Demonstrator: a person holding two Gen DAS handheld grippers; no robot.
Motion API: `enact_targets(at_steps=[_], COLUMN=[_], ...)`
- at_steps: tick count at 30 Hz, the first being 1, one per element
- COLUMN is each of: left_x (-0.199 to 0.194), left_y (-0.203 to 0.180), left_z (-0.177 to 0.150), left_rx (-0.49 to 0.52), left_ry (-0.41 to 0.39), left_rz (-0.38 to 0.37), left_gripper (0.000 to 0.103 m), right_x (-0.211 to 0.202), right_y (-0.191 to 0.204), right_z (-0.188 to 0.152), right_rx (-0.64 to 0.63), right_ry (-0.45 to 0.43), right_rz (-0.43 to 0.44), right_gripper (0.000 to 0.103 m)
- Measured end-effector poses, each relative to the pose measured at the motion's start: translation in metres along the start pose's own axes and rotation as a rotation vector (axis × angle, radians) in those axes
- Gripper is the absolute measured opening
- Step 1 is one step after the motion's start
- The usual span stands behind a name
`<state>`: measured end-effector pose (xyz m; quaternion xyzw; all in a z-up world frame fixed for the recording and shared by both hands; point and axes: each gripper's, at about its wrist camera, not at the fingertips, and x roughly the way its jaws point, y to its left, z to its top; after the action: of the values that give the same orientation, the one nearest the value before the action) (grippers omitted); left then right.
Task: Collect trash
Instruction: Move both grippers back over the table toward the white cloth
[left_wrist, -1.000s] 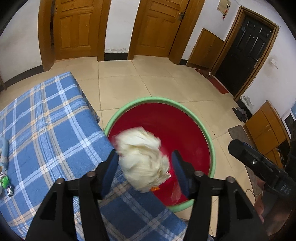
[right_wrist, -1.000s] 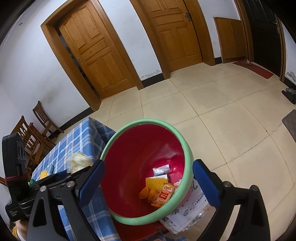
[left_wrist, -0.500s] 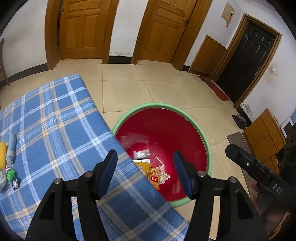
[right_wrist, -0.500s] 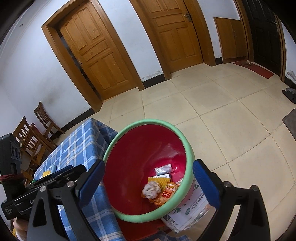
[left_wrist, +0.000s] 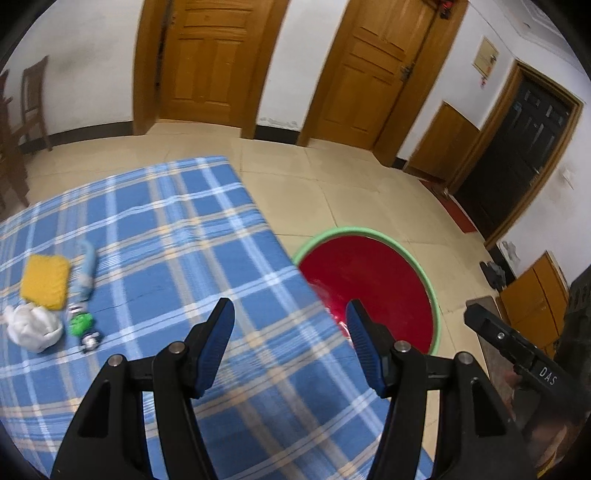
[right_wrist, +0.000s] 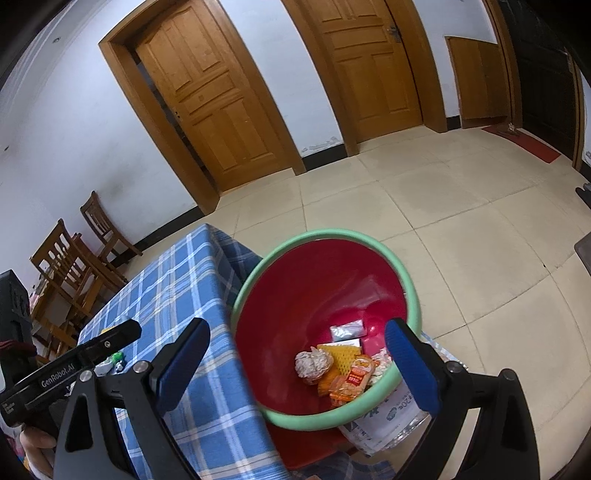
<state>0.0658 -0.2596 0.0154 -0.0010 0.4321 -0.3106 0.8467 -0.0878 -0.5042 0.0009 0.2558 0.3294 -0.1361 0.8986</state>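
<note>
1. Left gripper (left_wrist: 290, 325) is spread wide with nothing between its blue pads, hanging over the blue checked tablecloth (left_wrist: 166, 229) near the table's edge.
2. Right gripper (right_wrist: 295, 363) is spread wide too, also empty. It frames the red bin (right_wrist: 317, 295) with the green rim, which sits just beside the table edge, apparently on top of something I can't quite make out.
3. In the bin already: a crumpled paper ball (right_wrist: 313, 363), a yellow foam net (right_wrist: 341, 356), an orange snack wrapper (right_wrist: 351, 380) and a small silvery packet (right_wrist: 347, 328).
4. Left on the table, off toward the far left of the left view: a white crumpled wad (left_wrist: 31, 326), a yellow sponge-looking pad (left_wrist: 46, 280), a light blue tube-ish thing (left_wrist: 85, 271) and a small green toy-like bit (left_wrist: 80, 323). They're bunched close together, some probably touching.
5. So my guess is a fair bit of collecting is still to do.
6. What could go wrong: the leftovers are so tightly grouped that going for the wad could shove the green thing or the pad around, maybe off the table.
7. Also, soft paper squashes, so a shallow pinch could let it slip on the way over.
8. The bin hugs the table edge and looks tilted, so a careless bump from either gripper might tip it.
</note>
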Motion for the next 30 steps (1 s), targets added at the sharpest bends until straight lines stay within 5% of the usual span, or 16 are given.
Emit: enact_targets(at_steps=[30], left_x=[-0.044], left_y=[0.175], left_z=[-0.021], left_rx=[-0.239], left_ry=[-0.052], left_rz=[0.322], left_gripper=[0.063], right_x=[0.012], right_y=[0.057], right_z=[-0.010], right_rx=[-0.081], right_ry=[0.061], right_rz=[0.015], right_gripper=[0.098])
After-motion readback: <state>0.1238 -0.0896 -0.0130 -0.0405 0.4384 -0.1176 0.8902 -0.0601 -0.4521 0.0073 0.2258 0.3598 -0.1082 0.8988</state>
